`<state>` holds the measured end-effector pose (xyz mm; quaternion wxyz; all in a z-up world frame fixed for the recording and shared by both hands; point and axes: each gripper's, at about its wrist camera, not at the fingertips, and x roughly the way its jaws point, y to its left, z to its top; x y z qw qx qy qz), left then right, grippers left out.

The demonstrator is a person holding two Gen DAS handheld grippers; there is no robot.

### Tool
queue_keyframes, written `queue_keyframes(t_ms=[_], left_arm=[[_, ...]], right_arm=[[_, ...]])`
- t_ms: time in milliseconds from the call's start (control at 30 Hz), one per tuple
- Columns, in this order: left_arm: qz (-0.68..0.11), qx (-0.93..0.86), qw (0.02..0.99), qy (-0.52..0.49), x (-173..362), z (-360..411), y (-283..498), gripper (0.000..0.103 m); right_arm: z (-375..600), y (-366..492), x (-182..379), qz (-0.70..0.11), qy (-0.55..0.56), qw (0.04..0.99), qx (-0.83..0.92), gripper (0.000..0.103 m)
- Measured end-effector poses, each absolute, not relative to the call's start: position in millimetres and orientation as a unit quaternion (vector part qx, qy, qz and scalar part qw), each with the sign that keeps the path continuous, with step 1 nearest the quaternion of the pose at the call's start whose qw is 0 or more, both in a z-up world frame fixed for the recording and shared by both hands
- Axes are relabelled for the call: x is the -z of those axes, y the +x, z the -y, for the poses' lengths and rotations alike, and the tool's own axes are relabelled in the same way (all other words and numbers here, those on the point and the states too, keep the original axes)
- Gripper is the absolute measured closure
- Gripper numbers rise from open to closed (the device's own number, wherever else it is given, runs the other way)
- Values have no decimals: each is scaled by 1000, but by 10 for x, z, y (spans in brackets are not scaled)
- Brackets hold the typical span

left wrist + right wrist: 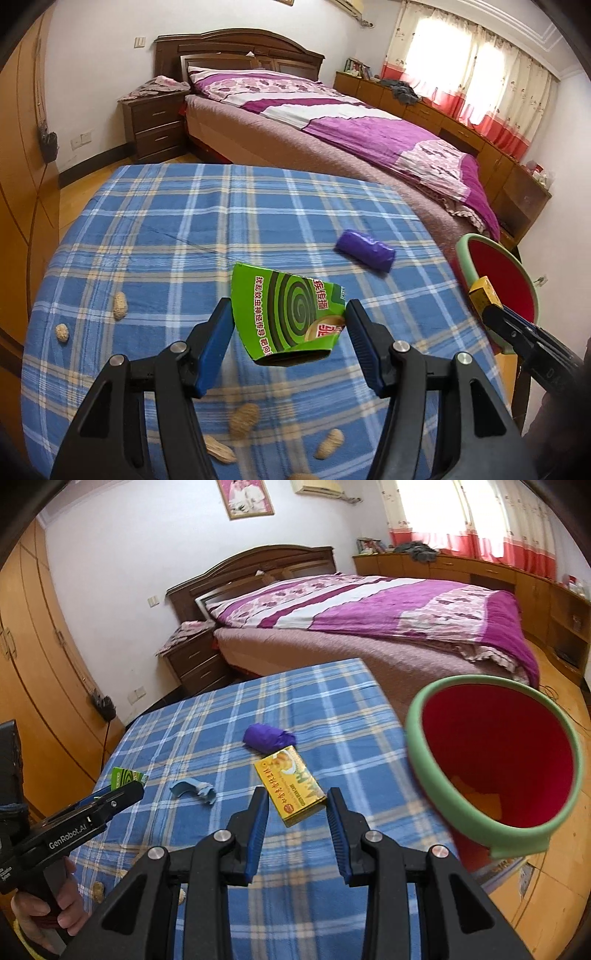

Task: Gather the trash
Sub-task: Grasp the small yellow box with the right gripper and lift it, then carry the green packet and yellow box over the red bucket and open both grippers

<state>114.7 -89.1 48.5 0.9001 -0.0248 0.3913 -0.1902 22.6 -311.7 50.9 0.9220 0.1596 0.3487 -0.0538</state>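
My left gripper (288, 314) is shut on a torn green mosquito-coil box (288, 317) and holds it above the blue plaid tablecloth (184, 229). My right gripper (297, 799) is shut on a yellow box (291, 786), held above the table next to a red bin with a green rim (495, 760). A purple wad (365, 251) lies on the cloth beyond both grippers. Several peanut shells (120, 305) lie on the cloth near the left gripper. A blue plastic scrap (192, 790) lies on the cloth in the right wrist view.
The bin (495, 280) stands off the table's right edge. A bed with a purple quilt (332, 122) is behind the table, a nightstand (155, 125) beside it. A wardrobe (33, 657) runs along the left wall.
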Motion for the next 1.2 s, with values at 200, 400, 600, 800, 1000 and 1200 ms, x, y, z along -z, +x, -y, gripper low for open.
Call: queue_keyframes(t_ms=[200,400,600,800,1000,1200], left_arm=[[-389,207,898,-21,-558,1052,1058,41],[-392,224,892,-17,-597,1244,986,41],[-393,241,887,-7,-635,1475,927,41],[-391,260,883,11,-662,1766,889,41],[-389,282,876,26,-665,2096,885,41],[-389,303,869,39,-650,2432,886,41]], right_arm=[[3365,25,-559,-336,173,922,83,68],[3652,-157,-565,-326,187,920,113,68],[3909,-307,-555,-317,202,917,136,68],[4178,-422,-513,-310,220,911,160,68],[4432,-497,-461,-306,233,905,184,68],[4708,-547,-403,-302,245,898,206,68]])
